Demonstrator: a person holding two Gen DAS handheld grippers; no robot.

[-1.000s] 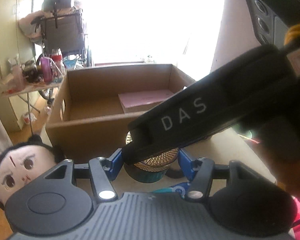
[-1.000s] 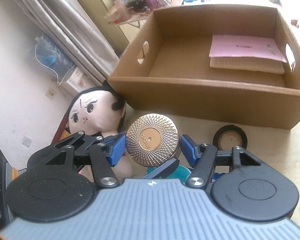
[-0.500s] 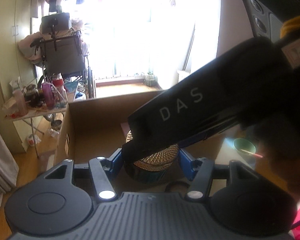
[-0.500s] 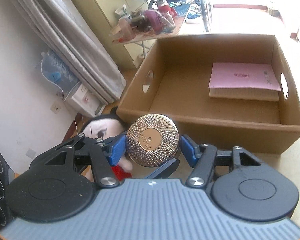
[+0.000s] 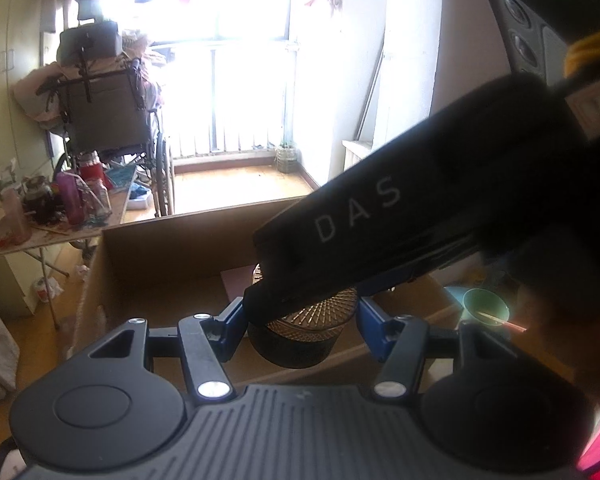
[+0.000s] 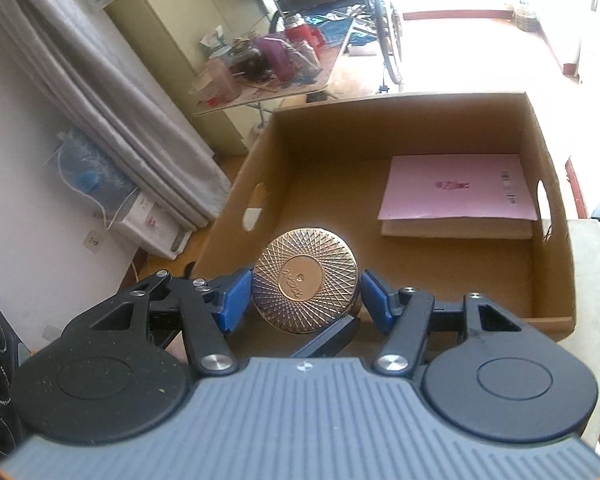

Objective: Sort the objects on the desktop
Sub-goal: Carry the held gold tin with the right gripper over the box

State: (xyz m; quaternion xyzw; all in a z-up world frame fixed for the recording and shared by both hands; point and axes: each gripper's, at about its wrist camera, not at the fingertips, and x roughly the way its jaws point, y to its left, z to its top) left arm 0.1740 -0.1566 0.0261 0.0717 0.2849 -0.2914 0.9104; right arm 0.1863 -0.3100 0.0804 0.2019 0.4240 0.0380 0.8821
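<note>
Your right gripper (image 6: 305,295) sits around a round jar (image 6: 305,280) with a gold patterned lid, one blue pad (image 6: 233,300) on each side of it; the pads look just off the jar's sides, so you cannot tell from here whether they press it. Your left gripper (image 5: 300,322) frames the same jar (image 5: 300,336) from the other side, pads wide and apart from it, and the black body of the right-hand tool (image 5: 380,236), marked DAS, lies across the view above the lid. The jar hangs over the near left part of the cardboard box (image 6: 548,168). Inside, at the far right, a pink booklet (image 6: 456,188) lies on a tan one (image 6: 456,228). A green bowl (image 5: 485,307) stands to the right, beside the box.
</note>
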